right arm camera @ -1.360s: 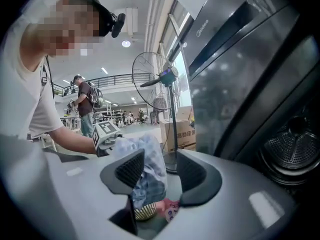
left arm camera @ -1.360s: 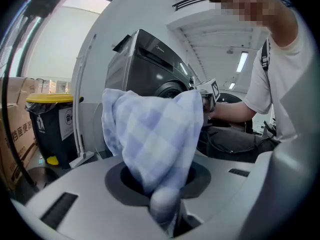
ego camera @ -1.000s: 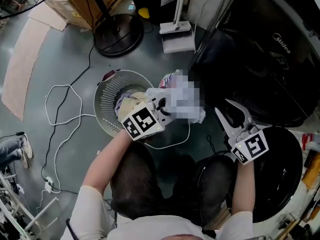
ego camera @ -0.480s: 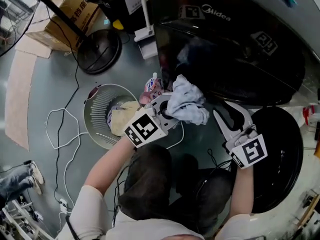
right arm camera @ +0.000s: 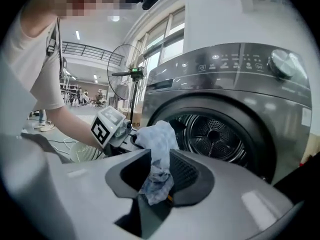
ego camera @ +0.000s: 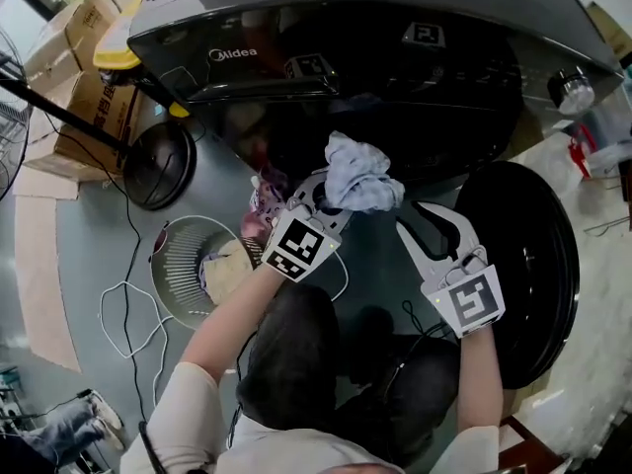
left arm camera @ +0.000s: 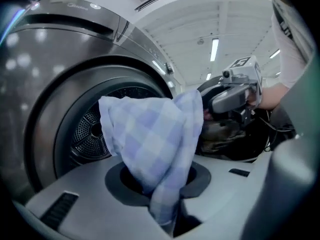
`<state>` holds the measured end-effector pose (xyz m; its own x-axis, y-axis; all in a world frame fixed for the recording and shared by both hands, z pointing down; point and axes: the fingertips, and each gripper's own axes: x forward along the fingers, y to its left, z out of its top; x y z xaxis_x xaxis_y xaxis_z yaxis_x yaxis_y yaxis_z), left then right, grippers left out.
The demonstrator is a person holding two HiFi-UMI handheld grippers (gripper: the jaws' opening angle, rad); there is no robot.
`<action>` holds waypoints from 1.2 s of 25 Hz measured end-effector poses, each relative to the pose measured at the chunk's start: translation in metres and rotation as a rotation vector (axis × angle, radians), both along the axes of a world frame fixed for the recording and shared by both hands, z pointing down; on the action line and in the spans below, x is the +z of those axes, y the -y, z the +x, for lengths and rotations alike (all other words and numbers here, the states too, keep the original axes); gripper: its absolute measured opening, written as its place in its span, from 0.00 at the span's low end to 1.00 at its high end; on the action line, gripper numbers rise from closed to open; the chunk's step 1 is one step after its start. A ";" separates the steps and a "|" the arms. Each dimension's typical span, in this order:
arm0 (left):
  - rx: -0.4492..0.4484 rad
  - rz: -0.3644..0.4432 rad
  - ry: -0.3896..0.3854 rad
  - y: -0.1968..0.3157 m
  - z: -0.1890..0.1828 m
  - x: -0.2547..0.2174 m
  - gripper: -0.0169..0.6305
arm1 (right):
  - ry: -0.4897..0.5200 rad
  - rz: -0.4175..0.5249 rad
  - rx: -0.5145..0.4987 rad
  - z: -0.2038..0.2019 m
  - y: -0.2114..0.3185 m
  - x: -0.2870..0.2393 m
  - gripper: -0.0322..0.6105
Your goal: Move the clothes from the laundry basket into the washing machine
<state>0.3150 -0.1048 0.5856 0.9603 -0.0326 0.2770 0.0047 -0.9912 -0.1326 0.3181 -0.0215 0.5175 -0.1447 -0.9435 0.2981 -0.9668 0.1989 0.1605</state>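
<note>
The washing machine (ego camera: 395, 77) stands with its black door (ego camera: 518, 265) swung open at the right. My left gripper (ego camera: 321, 194) is shut on a light blue checked cloth (ego camera: 360, 171) and holds it up in front of the drum (left arm camera: 87, 134). That cloth (left arm camera: 150, 139) rises out of the left gripper's (left arm camera: 160, 184) jaws. My right gripper (ego camera: 420, 215) hovers beside it, near the door. In the right gripper view a narrow strip of blue-and-white cloth (right arm camera: 157, 181) sits pinched in the right gripper (right arm camera: 157, 159). The laundry basket (ego camera: 183, 265) on the floor holds more clothes (ego camera: 225, 270).
A pink patterned item (ego camera: 265, 200) shows between the basket and the machine. A fan base (ego camera: 158, 161) and cardboard boxes (ego camera: 84, 77) stand at the left. A white cable (ego camera: 123, 309) loops on the floor. The person's legs fill the lower middle.
My left gripper has carried the checked cloth from above the basket up to the machine's opening. My right gripper moved along beside it. The head view swung toward the machine.
</note>
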 end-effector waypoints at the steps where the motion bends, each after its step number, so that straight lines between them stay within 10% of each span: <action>1: -0.009 0.010 0.001 0.000 0.006 0.002 0.18 | 0.006 0.005 0.007 0.001 -0.003 -0.001 0.25; 30: -0.257 0.837 0.039 0.052 0.103 0.038 0.18 | -0.023 -0.084 0.016 0.002 -0.025 0.021 0.25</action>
<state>0.4183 -0.1571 0.6235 0.8856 -0.4540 0.0974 -0.1863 -0.5394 -0.8212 0.3202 0.0038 0.5388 -0.1222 -0.9170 0.3797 -0.9661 0.1976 0.1664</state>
